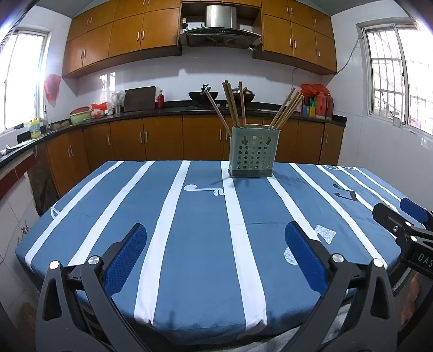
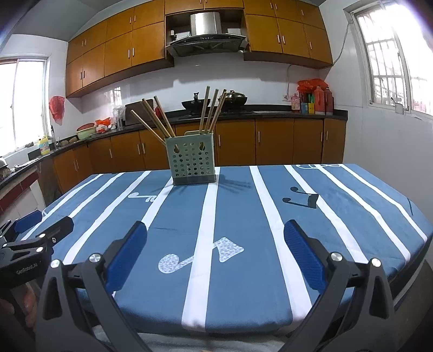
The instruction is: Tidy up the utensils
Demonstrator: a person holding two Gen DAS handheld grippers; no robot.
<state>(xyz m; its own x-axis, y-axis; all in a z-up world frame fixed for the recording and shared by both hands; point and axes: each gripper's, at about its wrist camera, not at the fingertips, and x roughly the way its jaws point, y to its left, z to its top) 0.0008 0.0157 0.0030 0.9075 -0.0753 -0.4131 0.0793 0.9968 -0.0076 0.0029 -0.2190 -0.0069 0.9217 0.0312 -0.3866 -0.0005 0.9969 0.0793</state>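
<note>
In the right wrist view alone, dark note print (image 2: pixel 300 199) beside holder (image 2: pixel 191 164).

Table (image 1: pixel 189 230), blue striped cloth; green utensil holder (image 1: pixel 253 154) standing at far edge.

My left gripper (image 1: pixel 215 249) and right gripper (image 2: pixel 215 247) both hover side by side, jaws spread wide, holding nothing.

Kitchen with white tiled walls (image 1: pixel 151 73), orange-brown wooden cabinets (image 1: pixel 121 35) above and below a dark counter (image 1: pixel 178 110), a steel range hood (image 1: pixel 220 20), and bright barred windows (image 1: pixel 389 75) either side.
</note>
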